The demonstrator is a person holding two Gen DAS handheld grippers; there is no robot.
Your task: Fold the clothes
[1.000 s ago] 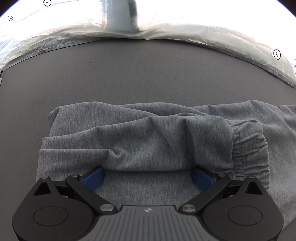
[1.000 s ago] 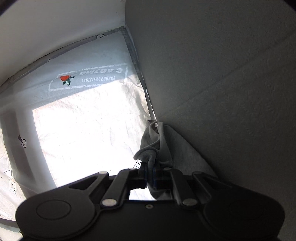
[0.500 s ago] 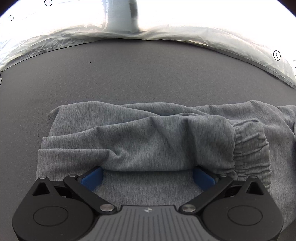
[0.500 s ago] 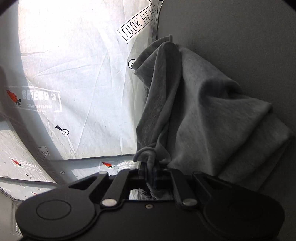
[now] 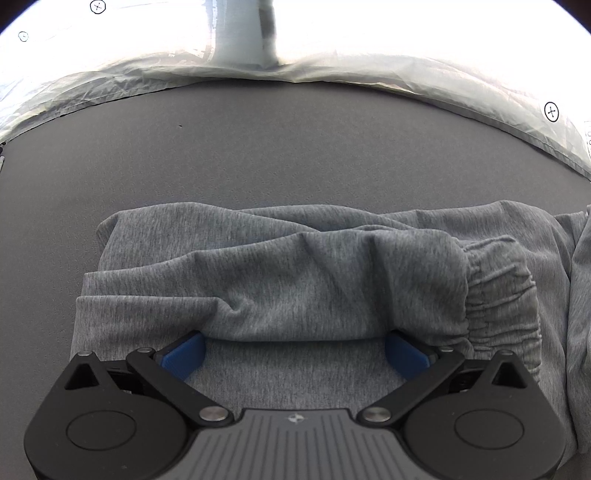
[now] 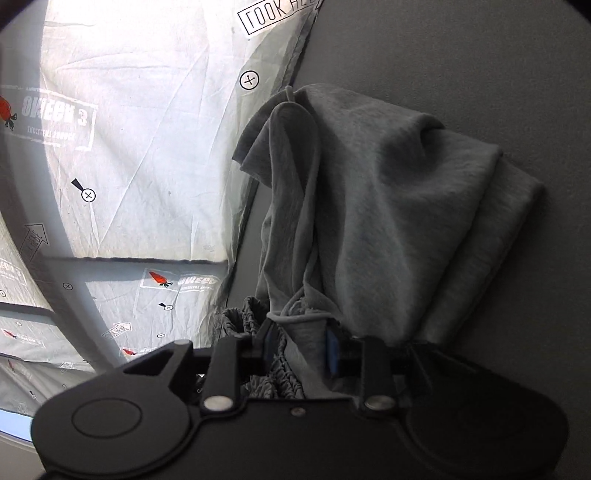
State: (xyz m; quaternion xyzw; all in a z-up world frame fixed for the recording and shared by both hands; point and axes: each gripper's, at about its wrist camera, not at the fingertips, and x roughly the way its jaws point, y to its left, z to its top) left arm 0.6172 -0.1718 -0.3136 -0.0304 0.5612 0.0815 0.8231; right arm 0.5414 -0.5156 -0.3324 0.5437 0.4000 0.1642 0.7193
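Observation:
Grey sweatpants (image 5: 295, 280) lie folded on a dark grey table (image 5: 295, 155), with an elastic cuff (image 5: 498, 291) at the right. My left gripper (image 5: 295, 350) is wide open, low over the near part of the pants, and its blue fingers (image 5: 184, 354) reach under a fold edge. In the right wrist view the same grey pants (image 6: 388, 206) hang bunched from my right gripper (image 6: 299, 347). Its jaws stand slightly apart with the fabric and a drawstring (image 6: 295, 315) between them.
A white printed plastic sheet (image 6: 129, 147) covers the floor beyond the table edge. It also shows beyond the table's far edge in the left wrist view (image 5: 406, 74). A grey post (image 5: 243, 33) stands behind the table.
The right gripper has swung down toward the table with the cloth and its jaws have parted a little. The left gripper has stayed still and open.

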